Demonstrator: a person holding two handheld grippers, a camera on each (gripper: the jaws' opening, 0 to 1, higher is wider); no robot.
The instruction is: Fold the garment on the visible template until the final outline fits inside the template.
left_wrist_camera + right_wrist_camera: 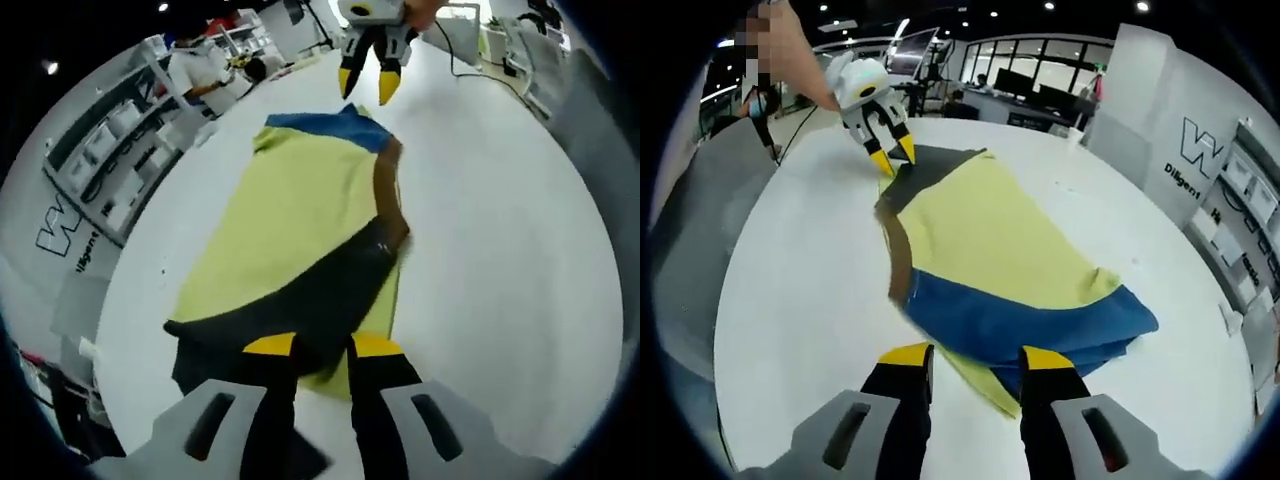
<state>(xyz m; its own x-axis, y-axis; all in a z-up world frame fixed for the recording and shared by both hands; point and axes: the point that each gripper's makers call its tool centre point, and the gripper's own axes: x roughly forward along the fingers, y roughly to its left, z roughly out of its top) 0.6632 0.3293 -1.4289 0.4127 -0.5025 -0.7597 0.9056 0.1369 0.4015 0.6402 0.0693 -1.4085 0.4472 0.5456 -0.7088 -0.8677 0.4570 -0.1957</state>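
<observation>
- At the bottom of the left gripper view, your left gripper [322, 348] has its yellow-tipped jaws a narrow gap apart, over the dark hem end of the garment [300, 240]. Dark cloth lies between and under the tips; you cannot tell whether they pinch it.
- The garment lies flat on the white table [500, 250]: mostly yellow-green, dark band at the near end, blue band at the far end, brown strip down its right edge.
- Past the blue end, your right gripper [368, 88] hangs just beyond the cloth, tips apart, not touching it.
- In the right gripper view, your right gripper [975, 358] has its jaws spread, nothing between them. They sit just short of the blue band of the garment [1000, 260], with a yellow-green corner poking out between the tips.
- Far end there: left gripper [892, 158] with tips at the dark edge of the cloth, a hand [790, 50] holding it.
- Writing: wall panel [1200, 150] shows a large "W" and below it "Diligent", cut off. In the left gripper view the same wall [65, 235] shows part of a "W" and letters too skewed to read.
- Background: shelving [130, 130], desks with monitors [1025, 85].
</observation>
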